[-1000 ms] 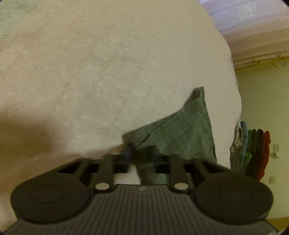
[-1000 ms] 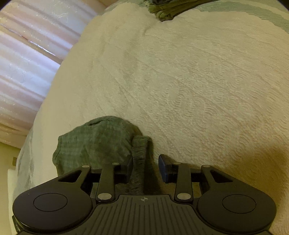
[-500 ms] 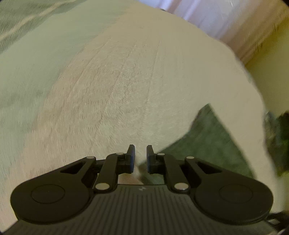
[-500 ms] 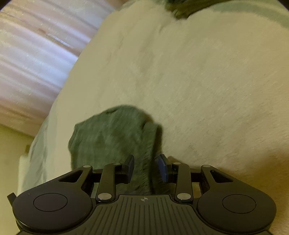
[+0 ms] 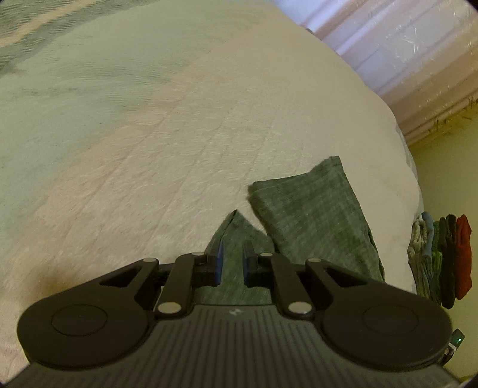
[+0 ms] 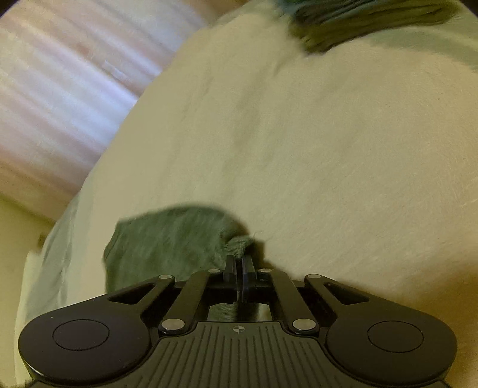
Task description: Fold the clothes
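A: Where is the green cloth (image 5: 313, 215)?

B: On the pale bedspread (image 5: 179, 143), close to the bed's edge, partly folded, with one pointed corner lying out toward the left gripper (image 5: 232, 265).

A: Is that gripper holding it?

B: No. Its jaws stand a little apart, with the cloth's corner seen between them, but the pads do not press on it.

A: And the right gripper (image 6: 238, 268)?

B: Its jaws are together, pinching a bunched edge of the green cloth (image 6: 167, 238) (the view is blurred, but fabric sticks out just past the tips).

A: Anything else around?

B: A row of hanging clothes (image 5: 439, 259), grey, green, dark and red, beside the bed against the yellowish wall. In the right wrist view a dark green pile (image 6: 358, 21) lies at the far end of the bedspread (image 6: 298, 134), well apart from the cloth.
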`<state>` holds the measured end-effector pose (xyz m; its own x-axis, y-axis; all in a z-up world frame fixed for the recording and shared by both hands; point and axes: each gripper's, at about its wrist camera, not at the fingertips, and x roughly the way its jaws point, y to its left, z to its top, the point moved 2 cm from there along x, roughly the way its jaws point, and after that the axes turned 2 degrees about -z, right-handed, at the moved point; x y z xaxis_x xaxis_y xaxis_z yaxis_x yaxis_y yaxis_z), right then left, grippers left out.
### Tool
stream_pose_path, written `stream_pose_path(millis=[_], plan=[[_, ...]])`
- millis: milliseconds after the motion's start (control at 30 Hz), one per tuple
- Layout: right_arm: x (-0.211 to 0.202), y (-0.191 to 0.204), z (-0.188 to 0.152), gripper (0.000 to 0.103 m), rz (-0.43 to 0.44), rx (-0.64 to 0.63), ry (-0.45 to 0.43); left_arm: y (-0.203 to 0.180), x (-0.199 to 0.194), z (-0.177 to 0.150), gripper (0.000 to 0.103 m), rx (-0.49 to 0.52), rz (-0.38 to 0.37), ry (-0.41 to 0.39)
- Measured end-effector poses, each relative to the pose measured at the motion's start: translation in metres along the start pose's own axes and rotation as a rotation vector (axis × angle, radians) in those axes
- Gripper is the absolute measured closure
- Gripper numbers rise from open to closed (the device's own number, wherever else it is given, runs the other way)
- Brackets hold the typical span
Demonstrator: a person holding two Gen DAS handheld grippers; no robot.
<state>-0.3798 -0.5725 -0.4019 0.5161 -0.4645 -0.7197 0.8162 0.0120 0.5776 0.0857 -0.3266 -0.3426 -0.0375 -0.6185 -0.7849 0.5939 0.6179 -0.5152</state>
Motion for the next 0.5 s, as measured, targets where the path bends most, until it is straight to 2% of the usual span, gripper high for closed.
stream_pose_path(millis=[133, 200, 300, 367, 400, 433, 500], plan=[[0.000, -0.004, -0.003, 0.101, 0.014, 0.013, 0.065, 0.003, -0.008, -0.013, 0.095, -0.001, 0.019, 0.005], [-0.012, -0.004, -0.007, 0.100, 0.038, 0.029, 0.066, 0.004, -0.012, -0.020, 0.095, -0.002, 0.019, 0.005], [-0.036, -0.001, -0.026, 0.098, 0.103, 0.033, 0.116, 0.007, -0.019, -0.029, 0.095, -0.012, 0.018, 0.007], [-0.046, 0.001, -0.044, 0.084, 0.115, 0.000, 0.171, 0.009, -0.022, -0.034, 0.095, -0.026, 0.017, 0.010], [-0.049, 0.003, -0.052, 0.057, 0.113, -0.014, 0.191, 0.010, -0.023, -0.036, 0.095, -0.031, 0.014, 0.012], [-0.052, 0.004, -0.059, 0.049, 0.110, -0.029, 0.197, 0.010, -0.023, -0.038, 0.095, -0.034, 0.011, 0.014], [-0.051, 0.006, -0.066, 0.050, 0.120, -0.054, 0.201, 0.009, -0.025, -0.040, 0.095, -0.034, 0.002, 0.018]])
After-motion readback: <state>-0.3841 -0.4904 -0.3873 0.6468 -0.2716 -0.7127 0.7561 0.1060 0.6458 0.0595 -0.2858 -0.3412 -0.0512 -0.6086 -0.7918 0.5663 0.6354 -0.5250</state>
